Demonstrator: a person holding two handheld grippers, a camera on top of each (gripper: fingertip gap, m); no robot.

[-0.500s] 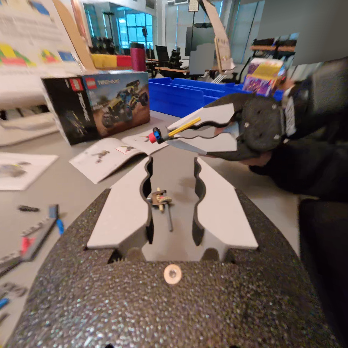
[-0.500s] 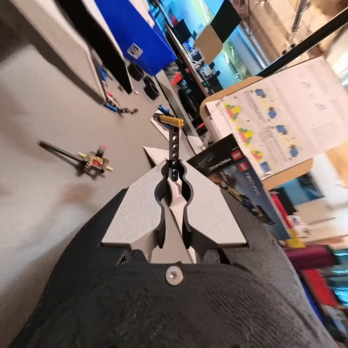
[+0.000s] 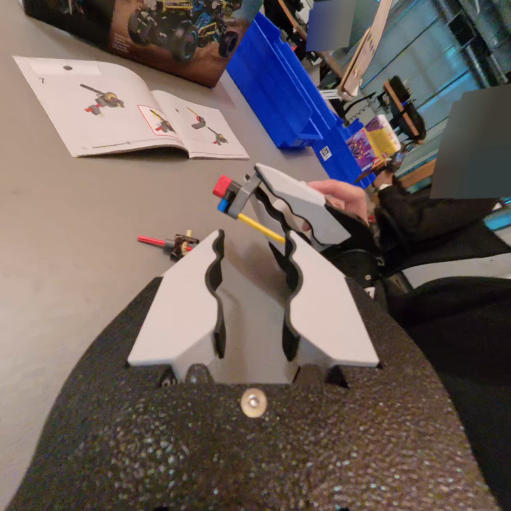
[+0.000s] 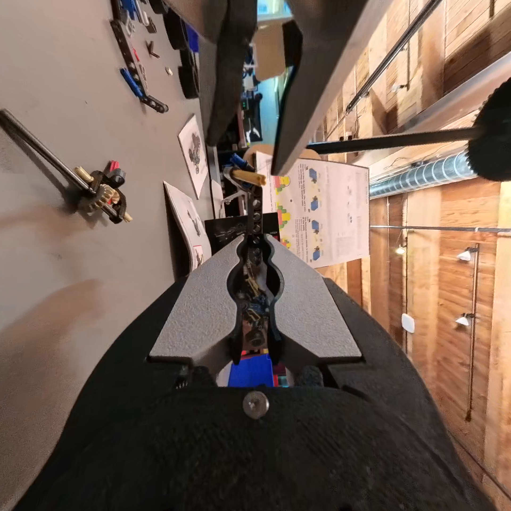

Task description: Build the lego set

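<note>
A grey table in a workshop with plank walls carries a set box printed with a buggy and lettering, an open instruction booklet, a poster of coloured diagrams, and a blue bin with a small code sticker; the left gripper gapes wide and empty, now beside the gear assembly rather than over it; the right gripper is clamped on the black beam bearing a yellow axle, rolled further sideways than half a second ago.
</note>
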